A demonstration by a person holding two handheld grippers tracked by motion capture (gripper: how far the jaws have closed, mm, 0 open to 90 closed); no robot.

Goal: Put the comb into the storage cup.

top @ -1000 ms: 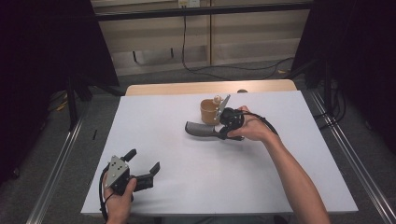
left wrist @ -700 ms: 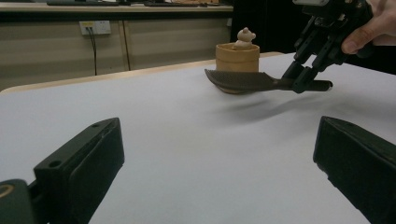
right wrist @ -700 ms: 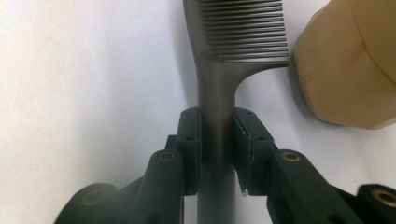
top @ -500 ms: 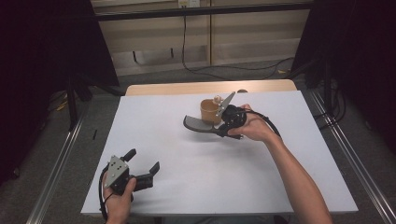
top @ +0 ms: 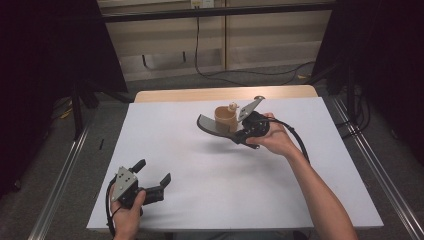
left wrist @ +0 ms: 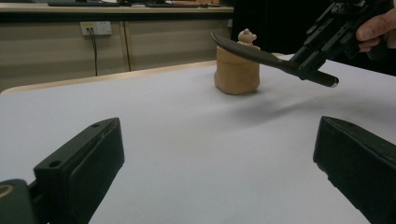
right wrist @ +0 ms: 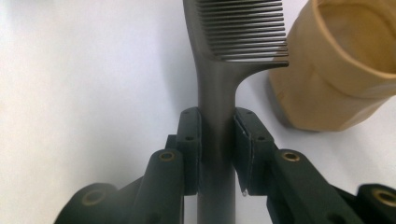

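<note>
- High view: right gripper [top: 239, 134] over the far middle of the white table sheet [top: 210, 195], clamped on the handle of a dark grey plastic comb [top: 212, 127]; comb is off the table, sticking out leftward, just in front of a tan, soft-looking cup-shaped holder [top: 224, 118] with a small knob figure [top: 232, 106] at its rim.
- Right gripper view: both jaws pressed tight on the comb's narrow handle [right wrist: 215, 116], teeth [right wrist: 243, 28] pointing to the holder side; holder mouth [right wrist: 355, 32] sits open just right of the comb.
- Left gripper view: comb blade [left wrist: 243, 49] crosses in front of the holder's top [left wrist: 236, 70], tilted, tip higher than the handle end. Touching the rim or not, cannot tell.
- Left gripper [top: 152, 180] low near the table's near-left corner, jaws spread wide, nothing between them, well apart from comb and holder.
- Risk: handle is smooth and tapered, grip is on a slim section, so comb could pivot or slide out if swung fast.
- Risk: holder looks light and nothing steadies it; a nudge from blade or jaws could tip it or push it toward the far edge.
- Risk: if comb goes into the holder, teeth may snag on the rim or the knob figure, dragging the holder along.
- Risk: comb is long against the holder's depth, so once let go it may lever the holder over.
</note>
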